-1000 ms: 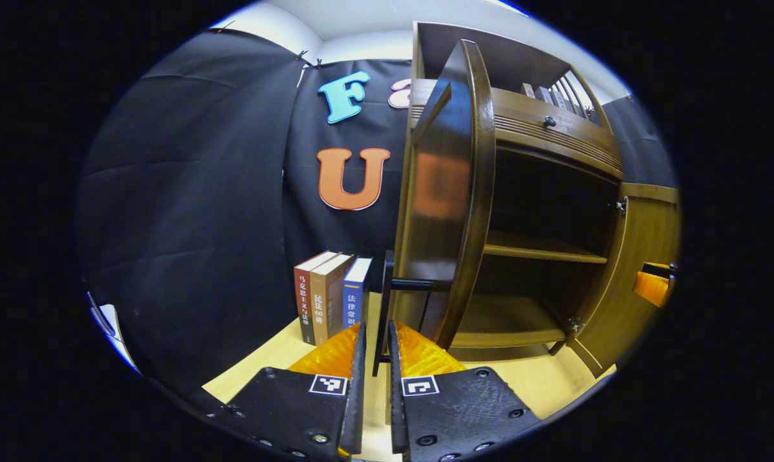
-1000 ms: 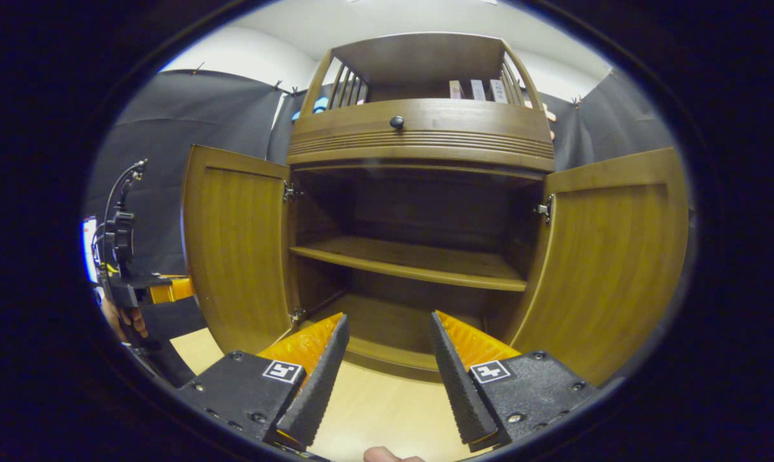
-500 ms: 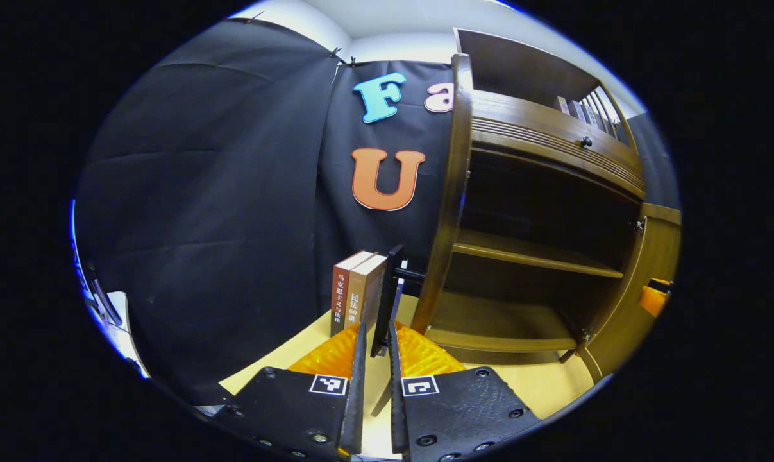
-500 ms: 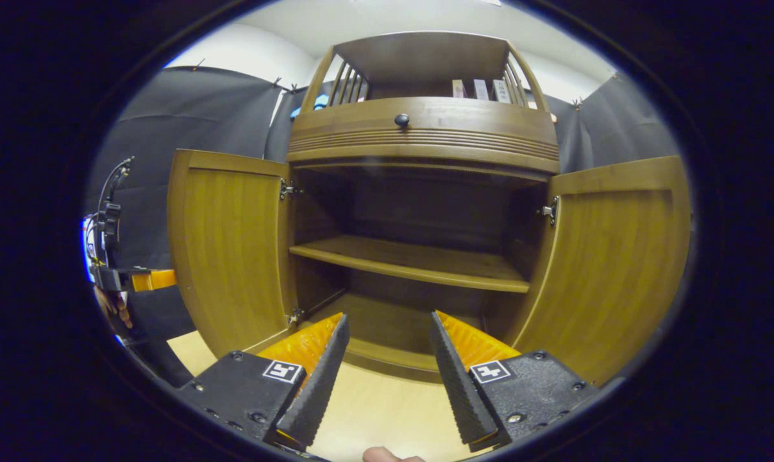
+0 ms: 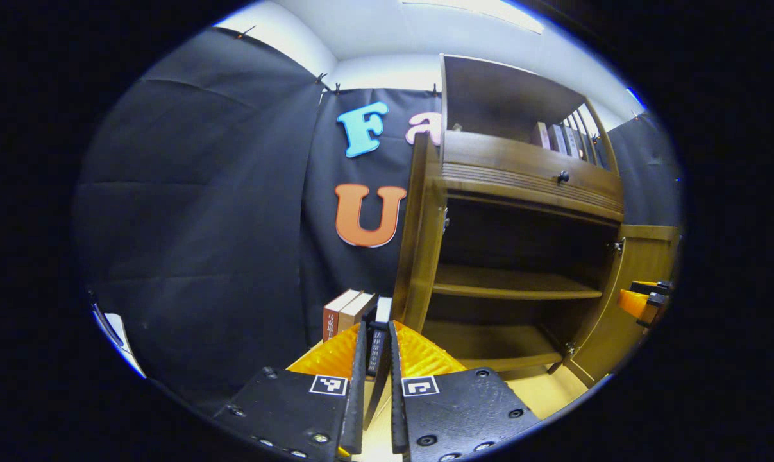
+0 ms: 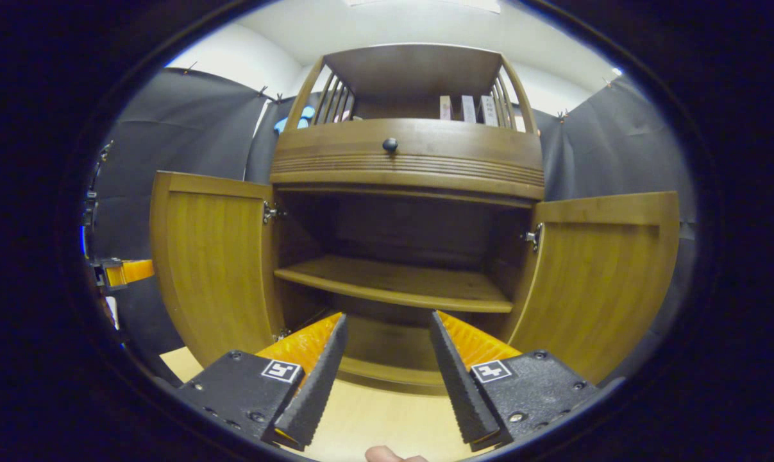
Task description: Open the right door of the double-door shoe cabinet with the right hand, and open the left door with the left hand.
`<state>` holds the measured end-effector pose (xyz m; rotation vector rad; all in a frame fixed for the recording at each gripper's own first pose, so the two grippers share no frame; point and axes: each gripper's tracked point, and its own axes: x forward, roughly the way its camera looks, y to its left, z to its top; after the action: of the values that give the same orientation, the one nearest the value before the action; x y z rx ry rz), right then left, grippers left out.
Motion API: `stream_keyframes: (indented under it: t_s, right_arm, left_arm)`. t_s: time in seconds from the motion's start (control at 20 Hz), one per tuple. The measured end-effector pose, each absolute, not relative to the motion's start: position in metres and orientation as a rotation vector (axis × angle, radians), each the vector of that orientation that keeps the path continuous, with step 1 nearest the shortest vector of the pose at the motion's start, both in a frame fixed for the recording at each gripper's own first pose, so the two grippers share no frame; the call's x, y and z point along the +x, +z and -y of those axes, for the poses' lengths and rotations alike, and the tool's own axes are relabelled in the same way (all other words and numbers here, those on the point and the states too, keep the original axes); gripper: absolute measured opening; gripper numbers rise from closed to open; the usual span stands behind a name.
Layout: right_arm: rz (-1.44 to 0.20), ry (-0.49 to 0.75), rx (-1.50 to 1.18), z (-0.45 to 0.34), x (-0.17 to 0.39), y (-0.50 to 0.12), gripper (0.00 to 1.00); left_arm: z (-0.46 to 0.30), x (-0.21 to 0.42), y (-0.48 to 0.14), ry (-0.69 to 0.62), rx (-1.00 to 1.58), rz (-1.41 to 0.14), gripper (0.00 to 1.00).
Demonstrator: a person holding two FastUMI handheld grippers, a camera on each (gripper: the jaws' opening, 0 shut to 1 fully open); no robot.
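The shoe cabinet (image 6: 406, 160) stands on a pale wooden surface (image 6: 374, 423) with both doors swung wide. In the right gripper view, the left door (image 6: 210, 263) stands out from the cabinet's left side and the right door (image 6: 595, 276) from its right side, each hanging on hinges at the cabinet's front edge. Between the doors the inside lies bare to view, with one shelf (image 6: 393, 289) across the middle. A drawer with a round knob (image 6: 390, 145) sits above the opening, and a few books (image 6: 467, 108) stand in the top rack of the cabinet.

The right gripper (image 6: 387, 330) hangs in front of the cabinet's opening, its fingers spread wide and touching nothing.

In the left gripper view, the left gripper (image 5: 375, 333) has its fingers drawn narrow around the dark handle (image 5: 375, 350) of the left door, which is seen edge-on. Three books (image 5: 351, 311) stand on the surface just beside the cabinet's left side. The right gripper shows beside the right door (image 5: 637, 289).
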<state>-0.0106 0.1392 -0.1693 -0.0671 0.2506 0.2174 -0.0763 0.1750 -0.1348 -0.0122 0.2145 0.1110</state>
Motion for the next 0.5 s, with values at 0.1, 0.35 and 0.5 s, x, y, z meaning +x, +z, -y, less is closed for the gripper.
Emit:
stream_keyframes:
  t_s: [0.1,0.35,0.5]
  right_arm:
    - [-0.211,0.229,-0.065,-0.139,-0.014,-0.154,0.92]
    - [-0.161,0.29,-0.078,-0.132,-0.034,-0.131,0.96]
    - [-0.177,0.297,-0.079,-0.121,-0.049,-0.13,0.96]
  left_arm:
    - [-0.161,-0.079,-0.121,0.1,-0.007,-0.193,0.17]
    - [-0.116,-0.093,-0.088,0.078,0.039,-0.127,0.63]
    - [-0.083,-0.103,-0.067,0.033,0.025,-0.124,0.64]
